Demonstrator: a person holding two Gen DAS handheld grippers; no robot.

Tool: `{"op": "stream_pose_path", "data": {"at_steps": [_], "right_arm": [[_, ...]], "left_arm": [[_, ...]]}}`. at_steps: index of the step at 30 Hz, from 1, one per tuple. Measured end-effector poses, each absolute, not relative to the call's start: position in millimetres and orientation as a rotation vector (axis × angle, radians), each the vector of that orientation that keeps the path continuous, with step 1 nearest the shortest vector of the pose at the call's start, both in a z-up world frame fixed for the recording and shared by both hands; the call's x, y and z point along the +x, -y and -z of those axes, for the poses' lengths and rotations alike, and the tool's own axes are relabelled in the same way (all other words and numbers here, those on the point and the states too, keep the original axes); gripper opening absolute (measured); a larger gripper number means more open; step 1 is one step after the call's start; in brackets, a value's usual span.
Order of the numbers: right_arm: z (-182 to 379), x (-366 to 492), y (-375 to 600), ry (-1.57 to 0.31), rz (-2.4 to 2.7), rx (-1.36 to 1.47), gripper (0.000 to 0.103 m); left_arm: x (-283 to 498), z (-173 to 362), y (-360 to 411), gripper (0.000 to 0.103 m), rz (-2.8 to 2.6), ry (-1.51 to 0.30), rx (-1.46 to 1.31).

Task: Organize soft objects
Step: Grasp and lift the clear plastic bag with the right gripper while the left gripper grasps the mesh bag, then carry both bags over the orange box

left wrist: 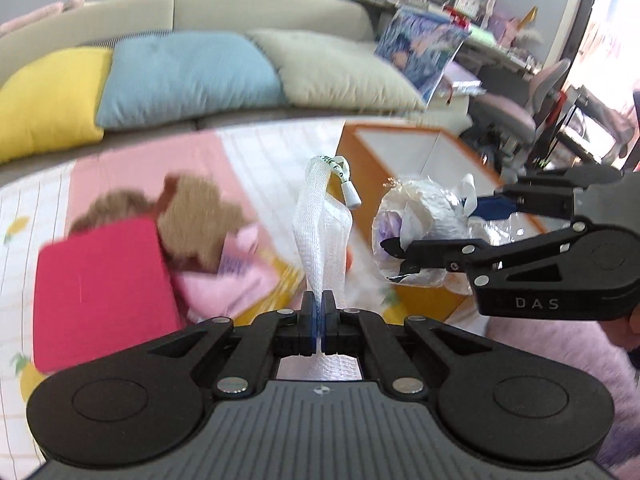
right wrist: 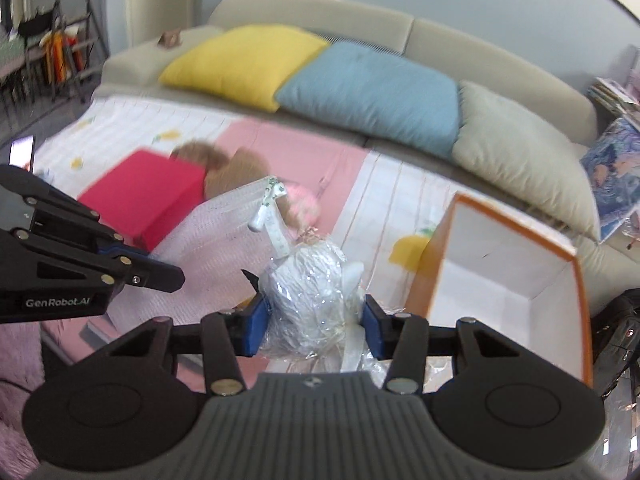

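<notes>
The right gripper (right wrist: pixel 314 330) pinches the wrapped toy (right wrist: pixel 310 296), the box (right wrist: pixel 516 264) open just to its right, while the left gripper (left wrist: pixel 319 312) clamps a mesh bag (left wrist: pixel 322 232).

Three cushions line the sofa across the upper frame: one yellow cushion (right wrist: pixel 244 65), one blue cushion (right wrist: pixel 370 94), one beige cushion (right wrist: pixel 524 152). One red block (right wrist: pixel 146 196) lies at left, one open box (right wrist: pixel 508 276) at right.
</notes>
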State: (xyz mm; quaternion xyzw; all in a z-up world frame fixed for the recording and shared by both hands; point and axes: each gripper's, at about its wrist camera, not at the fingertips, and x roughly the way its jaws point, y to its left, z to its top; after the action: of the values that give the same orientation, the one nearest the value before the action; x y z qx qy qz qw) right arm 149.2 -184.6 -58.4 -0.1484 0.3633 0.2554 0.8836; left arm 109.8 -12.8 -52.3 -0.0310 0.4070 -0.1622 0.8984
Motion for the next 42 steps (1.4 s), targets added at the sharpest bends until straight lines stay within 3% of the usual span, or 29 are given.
{"op": "stream_pose_path", "data": {"at_steps": [16, 33, 39, 42], "right_arm": [[13.9, 197.0, 300.2, -0.766, -0.253, -0.05, 0.048], [120.1, 260.0, 346.4, -0.994, -0.111, -0.083, 0.048], [133.8, 266.4, 347.6, -1.018, -0.119, -0.078, 0.053], [133.6, 264.8, 345.4, -1.02, -0.127, -0.087, 0.055]], "left_arm": [[202.9, -14.7, 102.6, 0.001, 0.618, -0.763, -0.037], [279.3, 78.8, 189.0, 0.001, 0.61, -1.085, 0.109], [283.6, 92.2, 198.8, 0.002, 0.573, -1.13, 0.141], [285.5, 97.3, 199.7, 0.008, 0.565, -1.147, 0.142]]}}
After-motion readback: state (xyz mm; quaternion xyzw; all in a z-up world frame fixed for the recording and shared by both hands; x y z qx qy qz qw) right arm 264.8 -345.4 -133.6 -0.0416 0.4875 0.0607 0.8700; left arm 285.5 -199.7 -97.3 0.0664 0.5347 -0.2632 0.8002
